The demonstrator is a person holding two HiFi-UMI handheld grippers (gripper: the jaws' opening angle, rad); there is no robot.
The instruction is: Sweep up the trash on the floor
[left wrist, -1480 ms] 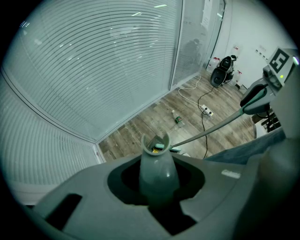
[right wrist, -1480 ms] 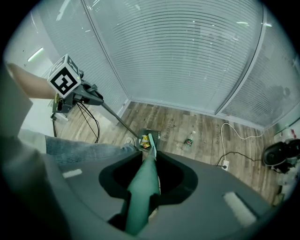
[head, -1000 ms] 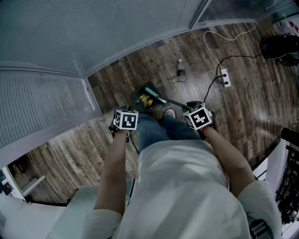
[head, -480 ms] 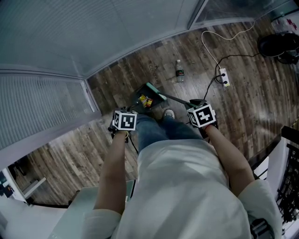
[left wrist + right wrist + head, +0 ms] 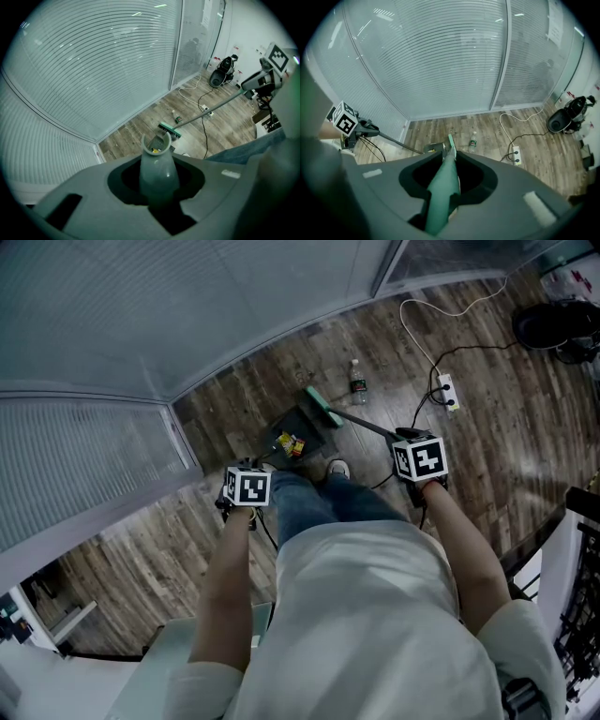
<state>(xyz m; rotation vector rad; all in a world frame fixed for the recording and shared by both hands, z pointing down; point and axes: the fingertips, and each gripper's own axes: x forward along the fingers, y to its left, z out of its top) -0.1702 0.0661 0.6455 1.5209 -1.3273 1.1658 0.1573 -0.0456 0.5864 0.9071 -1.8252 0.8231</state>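
Head view: the marker cubes hide the jaws of my left gripper [image 5: 247, 491] and right gripper [image 5: 420, 460], so I can't see the grip here. The broom [image 5: 323, 409] slants away from the right one to its green head. That sits just past the dustpan [image 5: 305, 426], which is ahead of the left one with yellow trash [image 5: 292, 443] inside.

Left gripper view: jaws clamped on the dustpan's grey handle. It points straight ahead and blocks most of the pan.

Right gripper view: jaws clamped on the broom's green handle, running straight out. The head is end-on, bristles unclear.
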